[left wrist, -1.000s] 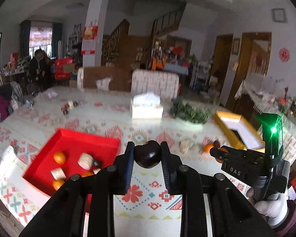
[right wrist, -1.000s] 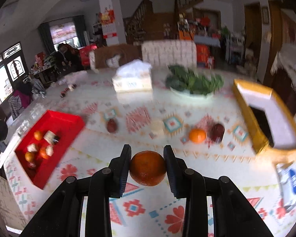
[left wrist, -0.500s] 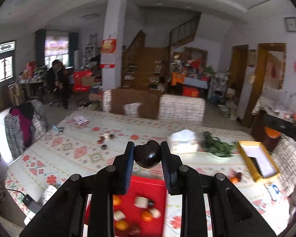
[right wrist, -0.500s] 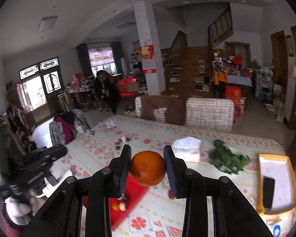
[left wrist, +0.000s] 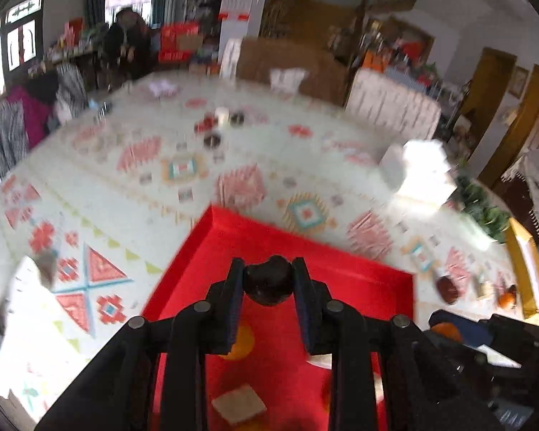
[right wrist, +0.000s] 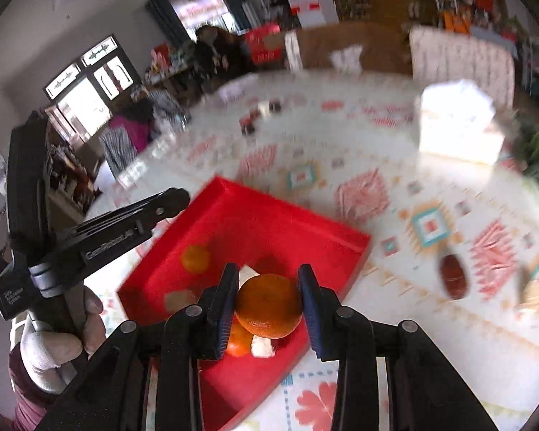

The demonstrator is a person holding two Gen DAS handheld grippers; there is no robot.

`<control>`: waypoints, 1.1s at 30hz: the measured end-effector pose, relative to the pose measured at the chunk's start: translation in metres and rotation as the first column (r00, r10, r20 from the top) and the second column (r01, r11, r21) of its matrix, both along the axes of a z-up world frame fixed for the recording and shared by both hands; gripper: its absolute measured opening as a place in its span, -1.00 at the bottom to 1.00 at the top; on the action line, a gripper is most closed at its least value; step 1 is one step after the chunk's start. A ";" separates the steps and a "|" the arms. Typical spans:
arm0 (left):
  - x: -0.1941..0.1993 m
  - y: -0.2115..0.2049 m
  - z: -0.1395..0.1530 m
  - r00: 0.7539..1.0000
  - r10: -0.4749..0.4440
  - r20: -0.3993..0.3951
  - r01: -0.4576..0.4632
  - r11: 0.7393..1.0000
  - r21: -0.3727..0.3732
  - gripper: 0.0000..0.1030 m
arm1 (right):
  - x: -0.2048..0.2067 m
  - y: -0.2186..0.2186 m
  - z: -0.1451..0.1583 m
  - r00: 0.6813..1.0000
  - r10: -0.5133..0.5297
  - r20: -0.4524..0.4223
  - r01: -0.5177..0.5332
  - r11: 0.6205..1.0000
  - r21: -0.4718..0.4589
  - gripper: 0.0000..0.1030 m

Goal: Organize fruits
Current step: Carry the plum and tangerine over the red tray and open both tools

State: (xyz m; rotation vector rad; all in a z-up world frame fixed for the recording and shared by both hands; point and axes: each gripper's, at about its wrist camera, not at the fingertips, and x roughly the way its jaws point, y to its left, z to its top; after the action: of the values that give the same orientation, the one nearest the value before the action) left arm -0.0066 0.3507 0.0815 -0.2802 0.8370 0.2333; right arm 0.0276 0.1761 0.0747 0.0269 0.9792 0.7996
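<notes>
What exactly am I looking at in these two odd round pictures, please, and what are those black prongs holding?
There is no robot here: a person carries a handheld two-finger tool in each hand, and each tool has a wide-angle camera looking along its fingers. That is why the pictures look round and bent.

The left camera shows the left tool shut on a dark fruit. The right camera shows the right tool shut on an orange; at its left edge you see the person's gloved hand holding the other tool.

Both hover over a red tray on a patterned tablecloth. The tray already holds oranges and pale pieces. Another dark fruit lies on the cloth.
</notes>
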 end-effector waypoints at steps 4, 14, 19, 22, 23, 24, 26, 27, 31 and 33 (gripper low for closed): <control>0.017 0.013 -0.028 0.998 0.008 -0.056 -0.011 0.999 -0.043 -0.50 | 0.015 0.018 -0.025 0.999 0.007 -0.031 -0.008 0.999 -0.033 -0.27; 0.028 0.019 -0.044 0.997 -0.001 -0.083 -0.007 0.996 -0.093 -0.46 | 0.035 0.039 -0.046 0.999 -0.001 -0.038 -0.002 0.998 -0.067 -0.25; 0.022 0.017 -0.033 0.999 0.008 -0.051 -0.013 0.996 -0.089 0.01 | 0.034 0.036 -0.043 0.999 -0.016 -0.044 0.014 0.999 -0.044 -0.01; 0.014 0.012 -0.020 1.000 0.010 -0.024 -0.012 0.997 -0.077 0.06 | 0.030 0.033 -0.037 0.999 -0.019 -0.025 0.018 0.999 -0.040 0.01; 0.011 0.011 -0.016 1.000 0.012 -0.018 -0.013 0.997 -0.074 0.12 | 0.029 0.031 -0.035 1.000 -0.020 -0.019 0.019 0.999 -0.040 0.01; 0.007 0.009 -0.011 1.000 0.013 -0.009 -0.014 0.997 -0.072 0.20 | 0.027 0.027 -0.032 1.000 -0.023 -0.013 0.022 0.999 -0.034 0.01; -0.003 0.002 0.001 1.000 0.021 0.019 -0.020 0.998 -0.051 0.37 | 0.024 0.019 -0.025 1.000 -0.030 -0.002 0.030 0.999 -0.021 0.01; -0.009 -0.003 0.009 0.999 0.030 0.032 -0.029 0.999 -0.033 0.48 | 0.021 0.012 -0.021 0.999 -0.036 0.005 0.036 0.999 -0.011 0.01; -0.031 -0.025 0.029 0.996 0.019 0.086 -0.017 1.000 -0.016 0.57 | 0.013 -0.014 -0.009 0.997 -0.066 0.038 0.065 0.998 0.012 0.02; -0.042 -0.042 0.037 0.994 -0.015 0.107 0.021 0.998 -0.051 0.57 | 0.010 -0.029 -0.005 0.996 -0.085 0.040 0.084 0.996 0.026 0.04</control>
State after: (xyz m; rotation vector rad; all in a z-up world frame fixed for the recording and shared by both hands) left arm -0.0490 0.3090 0.1183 -0.3310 0.7408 0.1782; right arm 0.0373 0.1466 0.0700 0.0723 0.9236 0.7316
